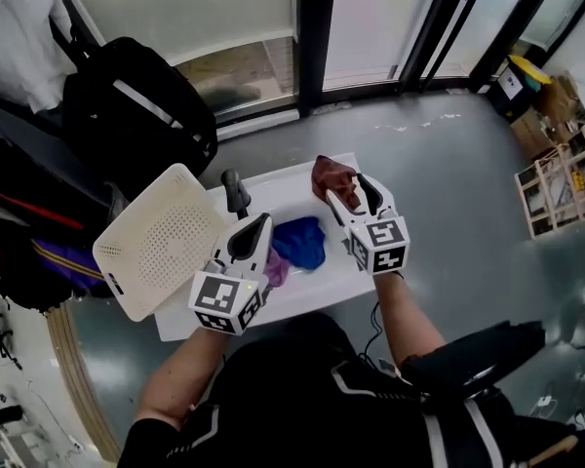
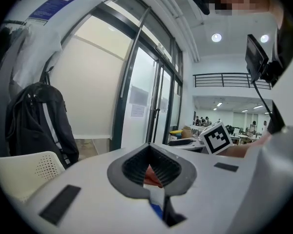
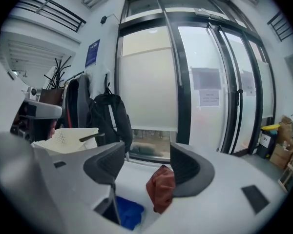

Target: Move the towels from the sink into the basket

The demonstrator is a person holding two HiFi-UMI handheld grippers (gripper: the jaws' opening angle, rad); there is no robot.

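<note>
A: Well, your right tool [image 3: 147,155] is spread wide and clamps nothing. The rust-red towel [image 3: 160,188] stands bunched in the gap ahead, close against one jaw's inner face. Whether it touches that jaw, I can't tell.

B: Agreed. Your left tool [image 1: 255,228] has its jaws drawn together with no cloth between them. Through the slot between the pads you get only a sliver of red and blue from beyond.

A: From your head view, that left tool hovers over the near left part of the sink [image 1: 278,181]. A purple towel [image 1: 276,267] lies just beside it, partly under its body.

B: The blue towel [image 1: 300,242] is crumpled in the middle of the basin, between your two tools. The red one sits at the far right corner, at the tips of your right tool.

A: The black faucet [image 1: 236,193] rises at the far left of the sink, just beyond your left tool.

B: And the white basket [image 1: 161,242] is tipped up against the sink's left side, perforated face toward you, with a black backpack [image 1: 136,115] behind it.
</note>
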